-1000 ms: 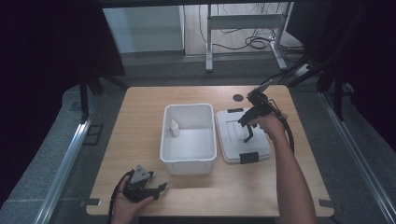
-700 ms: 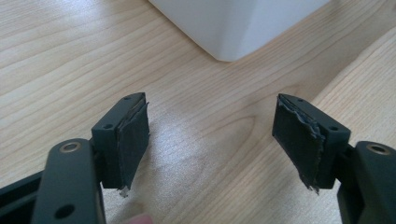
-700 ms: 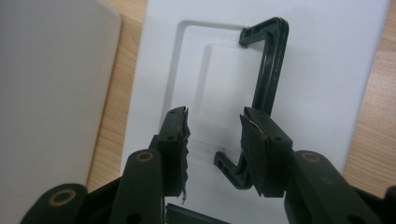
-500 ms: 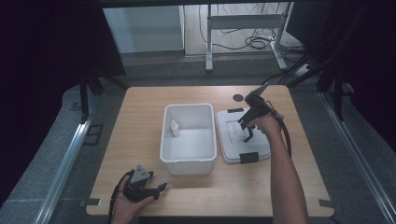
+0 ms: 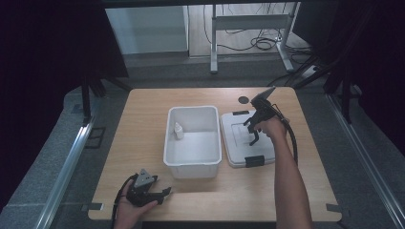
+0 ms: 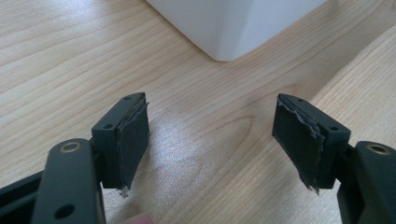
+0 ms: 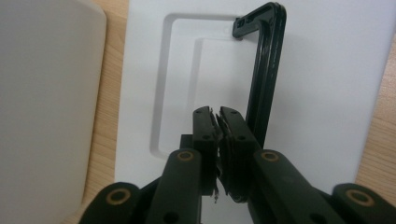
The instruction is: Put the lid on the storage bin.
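From the high view, a white rectangular plastic bin (image 5: 193, 143) sits mid-way on the pale wood-grain surface (image 5: 143, 119), a small white bottle (image 5: 178, 130) inside at its left wall. Just right lies a flat white lid (image 5: 241, 138); the right gripper (image 5: 253, 136) sits slightly lower over it than a second ago.

In the left gripper view, the left gripper (image 6: 210, 135) is spread wide, its frayed pads bare.

In the right gripper view, the jaws pinch the lid's raised black handle (image 7: 266, 70).

Readable text: you are seeing none.
White bin (image 5: 193, 157): it is showing no label or number.
White lid (image 5: 241, 143): it is carrying no brand or sign.
Small bottle (image 5: 177, 130): any print is looking too small to read.
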